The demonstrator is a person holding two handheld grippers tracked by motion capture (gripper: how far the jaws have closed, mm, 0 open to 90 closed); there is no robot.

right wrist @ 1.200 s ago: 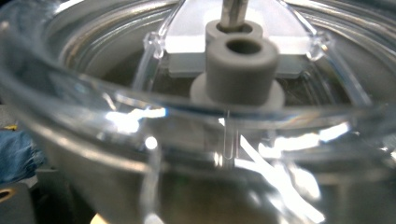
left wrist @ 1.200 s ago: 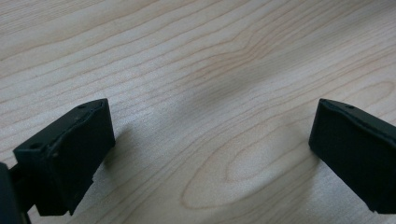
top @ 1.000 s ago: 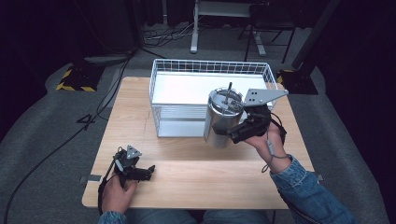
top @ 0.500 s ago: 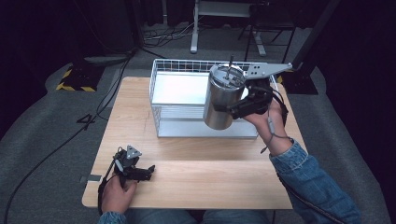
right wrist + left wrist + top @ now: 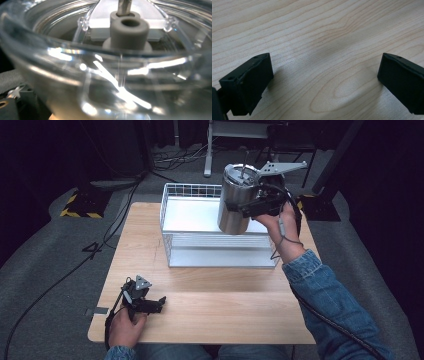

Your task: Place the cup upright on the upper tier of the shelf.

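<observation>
Right tongs (image 5: 250, 209) are clamped on the tall brushed-steel tumbler with a clear lid and straw (image 5: 235, 200), holding it up in the air, nearly upright, over the far right part of the white wire basket (image 5: 172, 251). My call: its long axis points straight down into the basket. Left tongs (image 5: 155, 304) rest jaws apart on the wooden bench (image 5: 225, 310), well away.

A wire basket (image 5: 220, 254) sits upper centre on the table (image 5: 225, 310); the tumbler (image 5: 236, 202) hangs above its right half; the left gripper (image 5: 159, 303) rests lower left.
</observation>
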